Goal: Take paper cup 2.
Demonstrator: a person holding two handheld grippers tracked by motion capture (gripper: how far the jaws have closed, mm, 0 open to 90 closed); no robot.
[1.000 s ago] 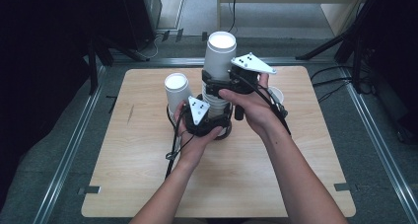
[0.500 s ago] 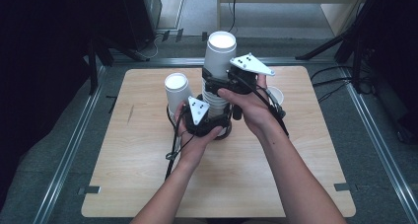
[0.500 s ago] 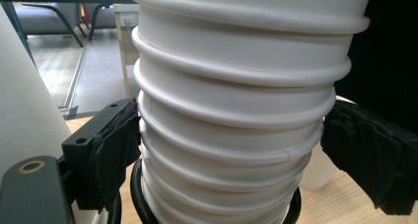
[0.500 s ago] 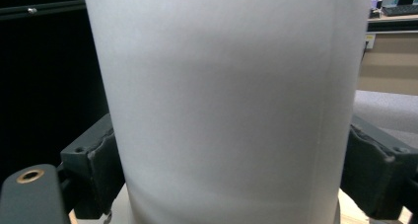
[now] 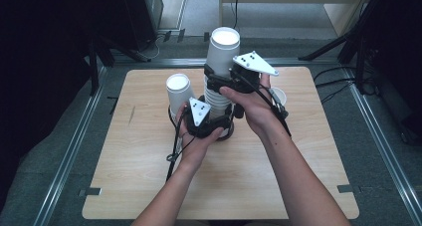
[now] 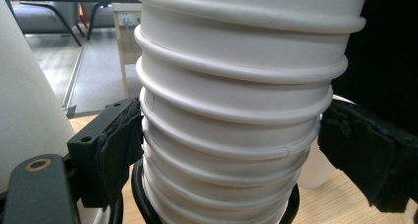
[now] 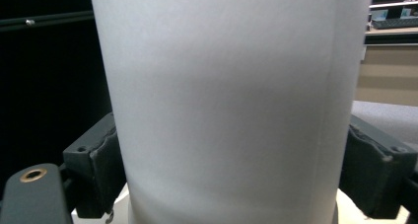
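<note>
Right tongs: closed on smooth wall of topmost white paper cup; both dark pads pressed to cup's sides in right gripper view; jaws just been closing, cup between them. Held high on stack, grey three-cornered plate uppermost in high view.

Left tongs: clamped on lower part of tall stack of nested white paper cups; left pad flat against ribbed rims, right pad at stack's far edge, contact there less plain; jaws just been closing. Positioned below right tongs, near stack's base.

Stack of cups: upright, middle of light wooden counter, between both tongs; open mouth of top cup facing up in high view, rolled rims stepped one above another in left gripper view; black ring around stack's foot.

Second, shorter white paper cup stack: upright, just beside left tongs on person's left side; pale wall at left edge of left gripper view.

Single small white cup: on counter behind right hand, partly hidden.

Surroundings: metal rails along counter edges, grey floor, dark stands beyond.
</note>
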